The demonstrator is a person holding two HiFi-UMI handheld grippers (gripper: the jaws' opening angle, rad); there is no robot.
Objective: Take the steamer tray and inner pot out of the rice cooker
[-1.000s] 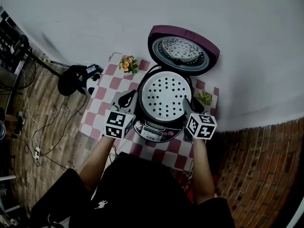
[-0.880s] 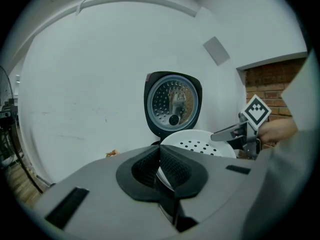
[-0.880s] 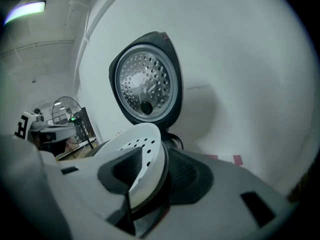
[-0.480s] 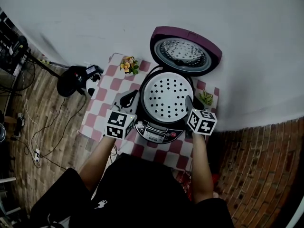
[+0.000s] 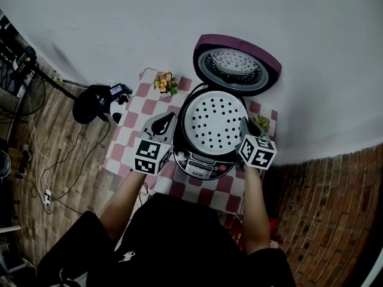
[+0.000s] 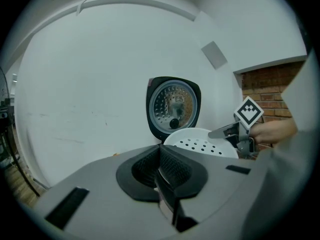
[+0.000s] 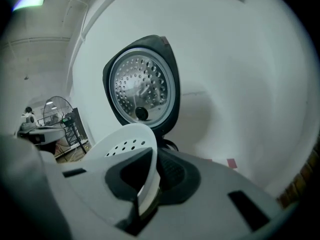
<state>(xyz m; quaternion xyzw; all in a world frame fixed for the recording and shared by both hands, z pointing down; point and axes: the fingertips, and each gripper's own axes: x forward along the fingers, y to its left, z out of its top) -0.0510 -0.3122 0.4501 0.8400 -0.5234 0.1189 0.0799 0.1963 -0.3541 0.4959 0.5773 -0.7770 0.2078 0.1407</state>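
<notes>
Left gripper: jaws pressed together, nothing between them, just beside the rice cooker. White steamer tray sits in the cooker's mouth, lid raised. Right gripper: jaws just been closing. Only its own view shows the tray's rim pinched between them.

I see the white steamer tray, round and dotted with holes, sitting level in the mouth of the black rice cooker. The cooker's maroon lid stands open behind it. The right gripper has just been closing its jaws, which now pinch the tray's right rim. The inner pot, I think, lies hidden beneath the tray.
</notes>
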